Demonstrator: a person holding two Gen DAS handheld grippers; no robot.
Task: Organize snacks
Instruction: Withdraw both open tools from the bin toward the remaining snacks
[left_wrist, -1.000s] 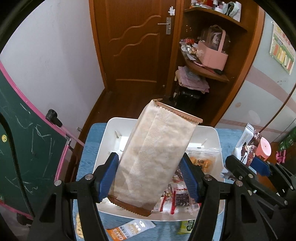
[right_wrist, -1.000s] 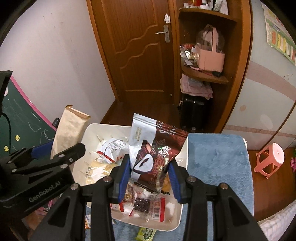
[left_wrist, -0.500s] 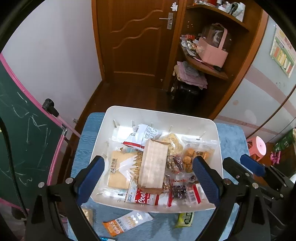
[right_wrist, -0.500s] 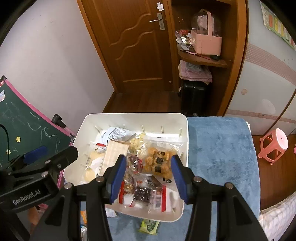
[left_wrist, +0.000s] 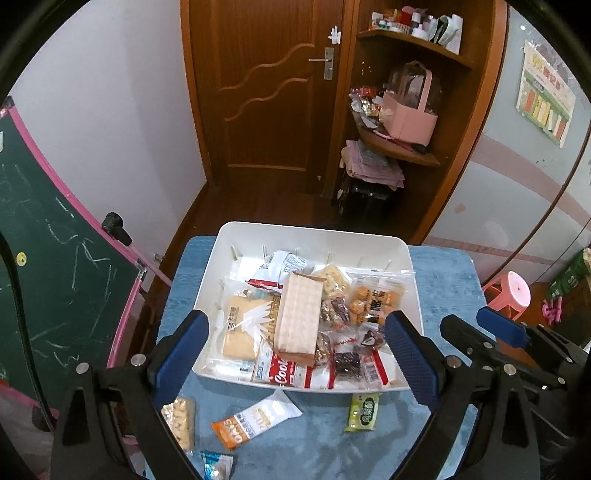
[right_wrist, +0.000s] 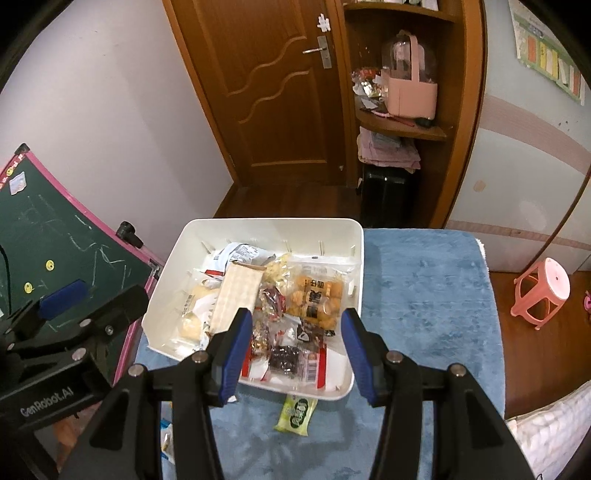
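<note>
Both grippers hang empty above the white plastic bin (left_wrist: 229, 254): left gripper (left_wrist: 295, 354) spread wide, right gripper (right_wrist: 297, 352) parted. Loose snacks lie on the blue cloth on the bin's near side. The orange-and-white oat bar wrapper (left_wrist: 255, 419), long axis slanting, lies nearer the left gripper; the green candy packet (right_wrist: 297, 413) nearer the right.

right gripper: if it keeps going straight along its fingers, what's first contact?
Likely the snacks at the near end of the white bin: the open, empty right gripper frames the dark berry packet. Depth is unclear; it could land nearer the bin's front wall.
</note>
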